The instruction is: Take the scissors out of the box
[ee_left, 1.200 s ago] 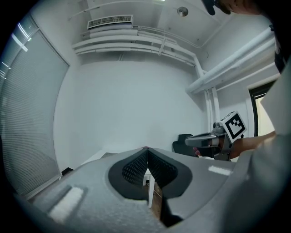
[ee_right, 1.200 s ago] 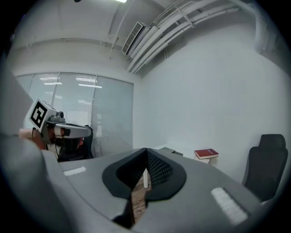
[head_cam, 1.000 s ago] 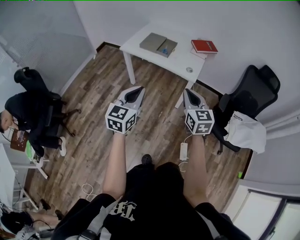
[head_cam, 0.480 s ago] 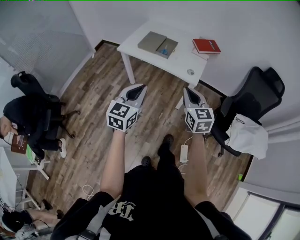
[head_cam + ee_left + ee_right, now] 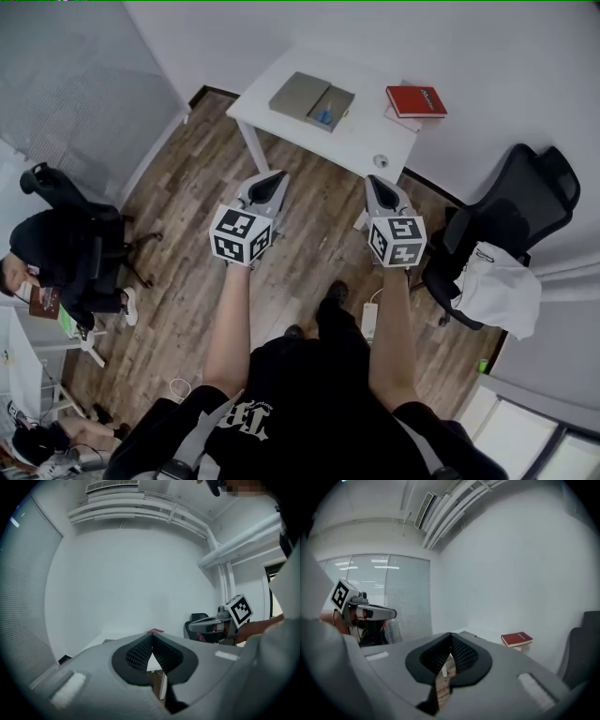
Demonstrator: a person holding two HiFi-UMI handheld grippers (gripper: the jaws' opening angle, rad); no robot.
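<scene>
While both tools hover mid-frame over the wood floor [image 5: 187,216], the left gripper [image 5: 271,180] and right gripper [image 5: 377,184] each have their 2 jaws closed on nothing. Blue-handled scissors [image 5: 324,116] lie in the grey box [image 5: 298,92] on the white table [image 5: 361,141], upper centre, well apart from both.

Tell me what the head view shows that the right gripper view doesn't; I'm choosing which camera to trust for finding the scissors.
Only the head view: the open box with something blue inside, likely the scissors, and the wood floor. Only the right gripper view: ceiling pipes and a glass partition. Both: the white table, the red book, the left gripper and the right gripper.
</scene>
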